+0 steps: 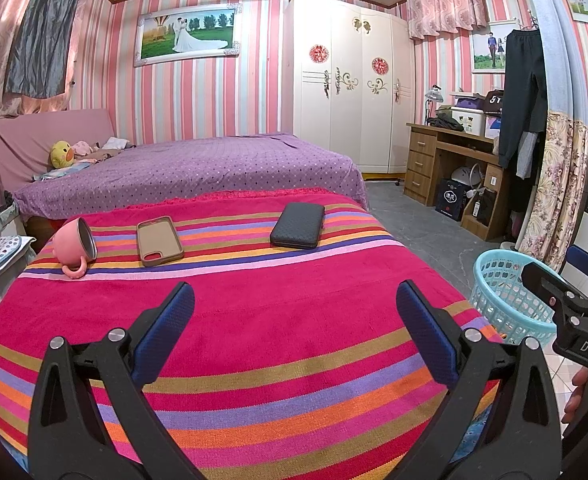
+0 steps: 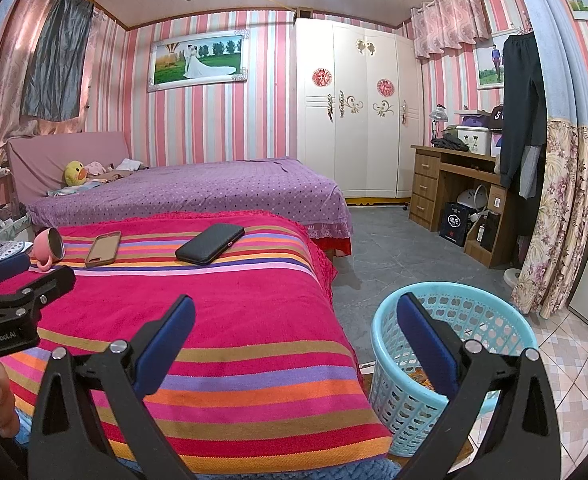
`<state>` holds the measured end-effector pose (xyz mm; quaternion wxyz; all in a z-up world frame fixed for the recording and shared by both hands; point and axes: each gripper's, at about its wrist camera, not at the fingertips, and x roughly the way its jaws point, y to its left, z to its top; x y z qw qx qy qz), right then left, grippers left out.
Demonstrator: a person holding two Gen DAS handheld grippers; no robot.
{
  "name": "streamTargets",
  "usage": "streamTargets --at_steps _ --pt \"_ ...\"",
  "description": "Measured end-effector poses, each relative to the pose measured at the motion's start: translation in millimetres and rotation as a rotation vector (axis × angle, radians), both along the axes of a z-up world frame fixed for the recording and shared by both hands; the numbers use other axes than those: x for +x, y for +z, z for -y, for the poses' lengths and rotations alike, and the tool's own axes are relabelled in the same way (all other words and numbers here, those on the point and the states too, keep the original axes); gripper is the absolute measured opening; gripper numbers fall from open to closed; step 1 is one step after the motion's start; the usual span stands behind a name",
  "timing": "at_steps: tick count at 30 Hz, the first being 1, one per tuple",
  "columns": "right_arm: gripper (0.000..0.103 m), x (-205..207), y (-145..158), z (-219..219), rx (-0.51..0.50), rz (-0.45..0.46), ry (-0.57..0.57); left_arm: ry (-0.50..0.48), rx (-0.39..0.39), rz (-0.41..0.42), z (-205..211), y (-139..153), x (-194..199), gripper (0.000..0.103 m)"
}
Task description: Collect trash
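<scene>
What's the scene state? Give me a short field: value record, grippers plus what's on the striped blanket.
surface: striped blanket over a bed
left gripper: open, holding nothing, above the blanket
right gripper: open, holding nothing, by the blanket's right edge, one side over the basket
pink mug: on its side, far left of the blanket
tan phone case: lying flat, right of the mug
black case: lying flat, right of the phone case
blue basket: on the floor right of the bed; contents unclear
</scene>
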<state>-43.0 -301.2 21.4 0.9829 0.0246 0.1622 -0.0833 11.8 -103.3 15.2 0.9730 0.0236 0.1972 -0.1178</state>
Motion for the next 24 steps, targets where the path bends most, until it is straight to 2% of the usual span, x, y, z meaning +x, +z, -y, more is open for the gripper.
streamTargets --at_steps 24 --pt "0.098 2.9 -2.1 -1.8 -0.001 -0.005 0.002 0.005 0.0 0.006 -5.9 4.4 4.5 0.098"
